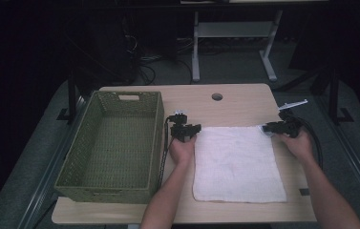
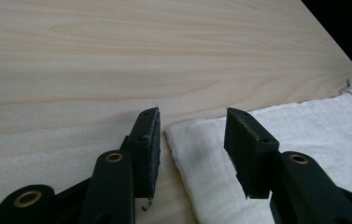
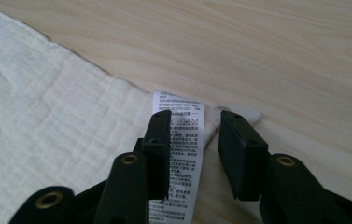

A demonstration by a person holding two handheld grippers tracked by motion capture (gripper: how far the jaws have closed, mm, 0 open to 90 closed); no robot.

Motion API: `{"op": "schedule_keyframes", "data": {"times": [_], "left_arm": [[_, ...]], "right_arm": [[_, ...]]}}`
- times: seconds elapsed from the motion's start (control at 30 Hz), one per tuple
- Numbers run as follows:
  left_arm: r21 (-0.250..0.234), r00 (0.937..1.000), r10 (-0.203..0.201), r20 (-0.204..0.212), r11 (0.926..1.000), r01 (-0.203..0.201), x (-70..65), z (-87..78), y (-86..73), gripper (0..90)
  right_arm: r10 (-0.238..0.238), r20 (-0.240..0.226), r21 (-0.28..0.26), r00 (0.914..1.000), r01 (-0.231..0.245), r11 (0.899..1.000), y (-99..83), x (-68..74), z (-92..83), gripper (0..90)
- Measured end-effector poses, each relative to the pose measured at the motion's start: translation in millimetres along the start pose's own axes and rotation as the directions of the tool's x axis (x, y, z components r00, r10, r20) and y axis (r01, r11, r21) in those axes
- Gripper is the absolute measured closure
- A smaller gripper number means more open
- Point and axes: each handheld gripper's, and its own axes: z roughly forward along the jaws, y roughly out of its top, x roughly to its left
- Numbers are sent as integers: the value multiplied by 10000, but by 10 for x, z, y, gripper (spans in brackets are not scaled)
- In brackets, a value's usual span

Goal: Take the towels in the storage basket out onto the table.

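Note:
A white towel (image 1: 237,162) lies flat on the wooden table (image 1: 244,102), right of centre. My left gripper (image 1: 187,130) rests at the towel's far left corner. In the left gripper view its jaws (image 2: 192,126) stand open, with the corner of the towel (image 2: 304,130) lying between them, untouched by the pads. My right gripper (image 1: 270,128) sits at the far right corner. In the right gripper view its jaws (image 3: 194,126) stand open over the towel (image 3: 47,116) corner, with the printed care label (image 3: 178,100) lying loose between them.
A green woven basket (image 1: 120,98) stands with nothing in it on the left part of the table, close beside my left hand. A round cable hole (image 1: 217,97) sits near the far edge. Bare wood lies beyond the towel and along its right side.

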Motion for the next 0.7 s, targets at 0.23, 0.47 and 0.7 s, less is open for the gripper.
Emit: {"op": "schedule_keyframes", "data": {"times": [0.23,0.47,0.7], "left_arm": [[64,9998,176,-64,9998,-175,-11,11,11,555],[453,9993,347,142,9983,-354,-34,40,18,733],[682,9983,359,462,9969,-390,-12,12,13,858]], "right_arm": [[-225,-105,-83,9997,224,9997,-21,38,3,712],[-186,-394,-81,9990,183,9998,-42,51,-2,809],[-200,-794,-309,9966,176,9994,-75,48,-60,880]]}}
